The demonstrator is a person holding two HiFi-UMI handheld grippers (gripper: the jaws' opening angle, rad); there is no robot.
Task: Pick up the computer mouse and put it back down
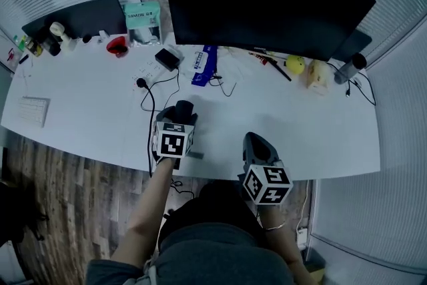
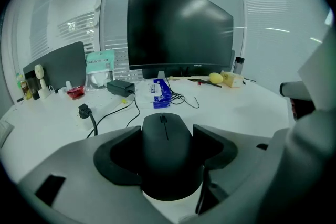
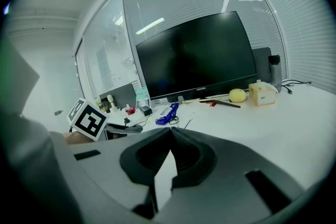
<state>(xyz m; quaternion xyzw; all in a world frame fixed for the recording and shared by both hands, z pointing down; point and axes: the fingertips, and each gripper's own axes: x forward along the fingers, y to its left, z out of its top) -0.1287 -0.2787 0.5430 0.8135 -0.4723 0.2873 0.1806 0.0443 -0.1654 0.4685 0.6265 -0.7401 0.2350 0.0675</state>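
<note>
A black computer mouse [image 2: 167,149] sits between the jaws of my left gripper [image 2: 167,134], which is shut on its sides, with the white desk [image 2: 247,107] showing under it. Whether the mouse rests on the desk or hangs just above it, I cannot tell. In the head view the mouse [image 1: 185,107] pokes out ahead of the left gripper [image 1: 180,114], near the desk's front middle. My right gripper [image 1: 256,142] is to its right by the front edge. In the right gripper view its jaws [image 3: 169,131] meet, shut with nothing between them.
A large dark monitor [image 1: 267,0] stands at the back. A black cable and plug [image 1: 143,87] lie just beyond the mouse, next to a charger [image 1: 167,58] and a blue packet [image 1: 203,65]. A yellow ball [image 1: 295,64] and a white keypad [image 1: 33,110] lie toward the sides.
</note>
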